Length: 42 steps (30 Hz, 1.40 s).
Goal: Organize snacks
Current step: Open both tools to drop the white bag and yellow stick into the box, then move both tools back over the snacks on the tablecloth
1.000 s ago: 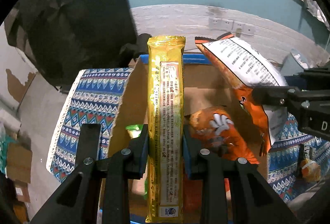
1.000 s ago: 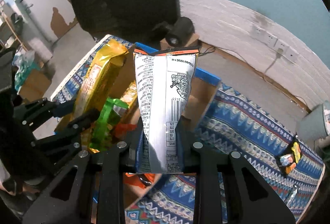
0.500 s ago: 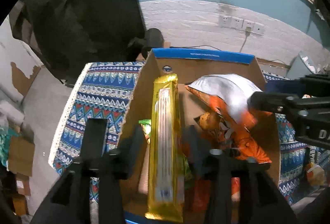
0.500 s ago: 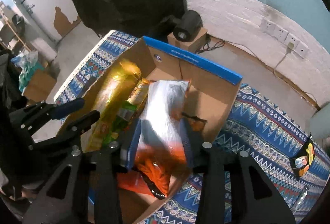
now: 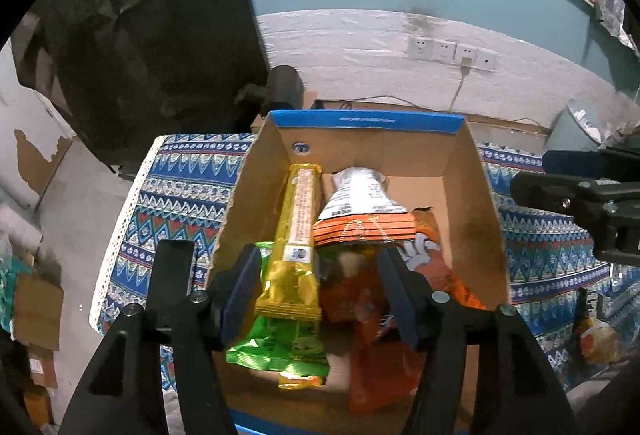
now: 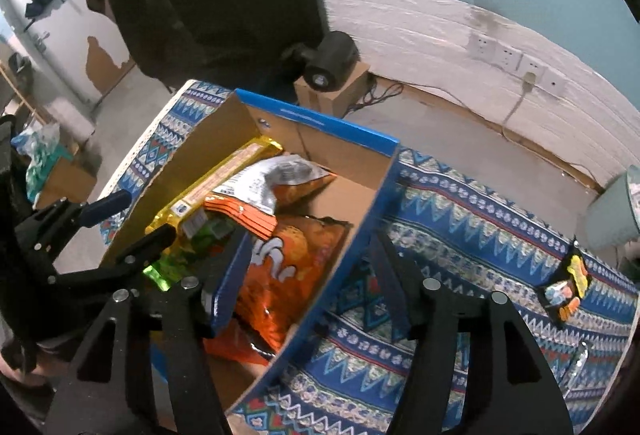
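Note:
A cardboard box [image 5: 476, 195] with a blue rim stands on a patterned blue cloth. Inside it a long gold packet [image 5: 298, 231] lies along the left wall. Beside that lies a white-backed orange chip bag [image 5: 360, 207], on top of another orange bag [image 6: 288, 263] and a green packet [image 5: 280, 347]. My left gripper [image 5: 318, 291] hovers over the gold packet; its jaws are opening and its pads are clear of the packet. My right gripper [image 6: 308, 283] hangs over the box's right wall [image 6: 360, 231]; its jaws are opening with nothing gripped.
A small snack packet [image 6: 568, 291] lies on the cloth [image 6: 460, 235] to the right of the box. Behind the box a black device [image 6: 328, 59] sits on a carton. A pale bin [image 6: 612, 219] stands at the far right, near wall sockets [image 5: 452, 51].
Both grippers went from shut to open. The gold packet left the left jaws and the chip bag left the right jaws; both now lie in the box.

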Motion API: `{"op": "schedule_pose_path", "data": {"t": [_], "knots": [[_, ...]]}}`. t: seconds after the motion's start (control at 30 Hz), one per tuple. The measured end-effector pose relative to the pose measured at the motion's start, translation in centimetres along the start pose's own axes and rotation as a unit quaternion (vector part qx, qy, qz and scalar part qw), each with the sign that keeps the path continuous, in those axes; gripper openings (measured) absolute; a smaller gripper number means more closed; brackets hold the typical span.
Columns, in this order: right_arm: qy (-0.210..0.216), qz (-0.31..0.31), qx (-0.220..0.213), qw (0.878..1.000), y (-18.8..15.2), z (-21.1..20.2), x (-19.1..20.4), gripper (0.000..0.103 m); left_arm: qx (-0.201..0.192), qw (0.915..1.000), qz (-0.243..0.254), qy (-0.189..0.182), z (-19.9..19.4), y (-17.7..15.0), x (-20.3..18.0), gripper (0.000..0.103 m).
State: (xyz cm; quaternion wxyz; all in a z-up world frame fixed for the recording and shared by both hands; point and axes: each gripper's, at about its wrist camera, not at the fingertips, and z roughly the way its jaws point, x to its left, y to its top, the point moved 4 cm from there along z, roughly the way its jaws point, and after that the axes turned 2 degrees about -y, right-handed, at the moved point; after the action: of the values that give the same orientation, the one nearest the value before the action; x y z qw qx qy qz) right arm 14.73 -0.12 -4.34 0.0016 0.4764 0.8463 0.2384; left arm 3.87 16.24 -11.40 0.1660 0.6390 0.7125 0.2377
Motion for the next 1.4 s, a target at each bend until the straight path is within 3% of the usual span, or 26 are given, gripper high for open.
{"op": "schedule_pose_path", "data": {"t": [0.3,0.73,1.3,1.4], "knots": [[-0.021,0.008,-0.005,1.0,-1.4,-1.8,-2.3,0.069,-0.003,0.9995,0.029,-0.014,-0.4,0.2,-3.0,0.065],[-0.047,0.05,-0.011,0.998,-4.2,-5.0,-7.6,0.069,-0.01,0.9956,0.081,-0.046,-1.6,0.6,-9.6,0.072],[-0.095,0.113,-0.019,0.989,-9.4,-9.9,-16.4,0.074,0.018,0.9834,0.15,-0.1,-2.1,-0.4,-19.4,0.073],[-0.103,0.127,-0.016,0.986,-10.7,-10.5,-18.0,0.074,0.024,0.9795,0.168,-0.108,-2.1,-1.0,-21.4,0.077]]}}
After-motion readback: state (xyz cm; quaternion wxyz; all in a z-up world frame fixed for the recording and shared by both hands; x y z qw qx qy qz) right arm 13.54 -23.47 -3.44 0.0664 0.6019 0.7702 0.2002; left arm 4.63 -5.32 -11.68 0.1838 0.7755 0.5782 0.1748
